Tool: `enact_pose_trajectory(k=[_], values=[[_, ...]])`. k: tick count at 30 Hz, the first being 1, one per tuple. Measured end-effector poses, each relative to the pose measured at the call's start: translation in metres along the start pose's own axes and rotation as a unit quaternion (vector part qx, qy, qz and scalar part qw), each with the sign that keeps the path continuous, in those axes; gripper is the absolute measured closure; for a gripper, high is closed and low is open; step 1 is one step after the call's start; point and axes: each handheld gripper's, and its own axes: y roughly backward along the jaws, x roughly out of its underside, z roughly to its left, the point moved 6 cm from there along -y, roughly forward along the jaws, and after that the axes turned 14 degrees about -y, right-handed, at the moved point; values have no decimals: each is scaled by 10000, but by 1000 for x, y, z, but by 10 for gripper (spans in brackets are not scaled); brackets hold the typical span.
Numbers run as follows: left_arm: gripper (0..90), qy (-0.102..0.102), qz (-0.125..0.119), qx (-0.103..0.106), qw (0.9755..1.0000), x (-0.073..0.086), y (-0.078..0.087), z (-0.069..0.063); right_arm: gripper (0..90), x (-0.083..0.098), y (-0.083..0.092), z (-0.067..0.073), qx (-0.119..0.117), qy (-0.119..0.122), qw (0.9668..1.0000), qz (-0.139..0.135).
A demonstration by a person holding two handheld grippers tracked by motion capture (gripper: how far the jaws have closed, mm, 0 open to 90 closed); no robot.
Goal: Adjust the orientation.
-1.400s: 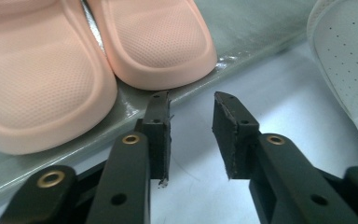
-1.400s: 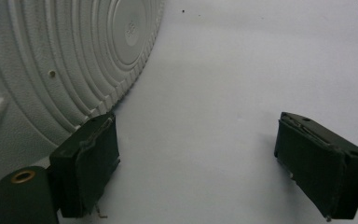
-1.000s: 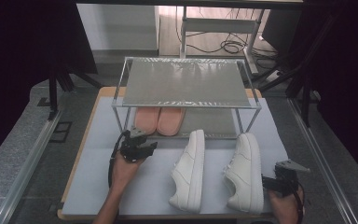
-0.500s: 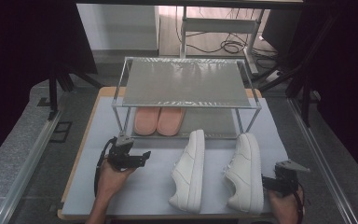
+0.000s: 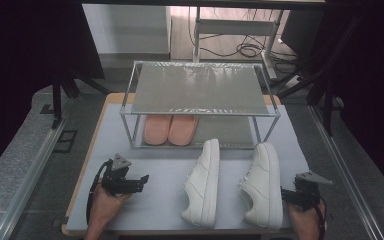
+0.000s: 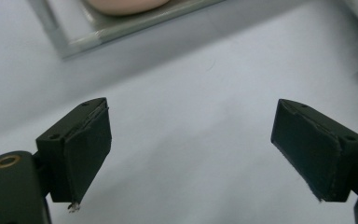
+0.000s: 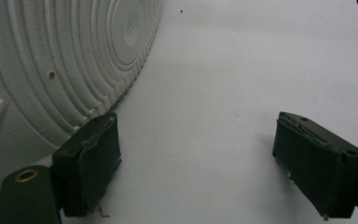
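white mat (image 5: 155, 200), sneakers (image 5: 202, 182), open grippers

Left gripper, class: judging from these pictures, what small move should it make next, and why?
Probably a short slide toward the nearer white lace-up sneaker, to bracket its side. The left gripper has just been opening; its fingers stand wide with nothing between them. It points at that sneaker across bare grey mat, while the pink slippers already sit on the metal rack's lower shelf.
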Motion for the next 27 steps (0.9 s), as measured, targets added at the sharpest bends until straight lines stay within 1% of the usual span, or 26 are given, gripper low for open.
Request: enact_pose_trajectory(k=[2, 4, 9, 10, 11, 12, 13, 15, 18, 19, 20, 21, 23, 25, 27], values=[[121, 49, 28, 27, 10000, 6, 0, 2, 149, 0, 0, 0, 0, -1, 10000, 0], [121, 43, 112, 12, 9999, 12, -1, 2, 149, 0, 0, 0, -1, 0, 10000, 1], [122, 66, 349, -105, 9993, 25, -4, 3, 150, 0, 0, 0, -6, -8, 10000, 9], [122, 66, 349, -105, 9993, 25, -4, 3, 150, 0, 0, 0, -6, -8, 10000, 9], [122, 61, 458, -154, 9988, 31, -9, 4, 151, 0, 0, 0, -3, -4, 10000, 5], [122, 61, 458, -154, 9988, 31, -9, 4, 151, 0, 0, 0, -4, -10, 10000, 6], [118, 38, 379, -203, 9991, 34, -11, 4, 151, 0, 0, 0, -3, -5, 10000, 2], [121, 48, 341, -218, 9992, 34, -11, 4, 152, 0, 0, 0, -8, -11, 10000, 0], [120, 34, 338, -228, 9992, 35, -11, 4, 158, 0, 1, 0, -23, -47, 10000, -8], [120, 34, 319, -238, 9992, 35, -11, 4, 169, -1, 1, -1, -76, -84, 9999, -13], [120, 34, 319, -238, 9992, 35, -11, 4, 169, -1, 1, -1, -76, -84, 9999, -13], [121, 36, 303, -249, 9992, 35, -11, 4, 254, -1, 4, -1, -242, -183, 9995, -84], [122, 20, 301, -265, 9992, 35, -11, 3, 256, -2, 5, -1, -385, -308, 9988, -69], [122, 25, 302, -260, 9992, 35, -11, 3, 271, -3, 8, -1, -362, -237, 9991, -43], [121, 30, 304, -257, 9992, 35, -11, 4, 292, -7, 12, 0, -412, -202, 9989, -72]])
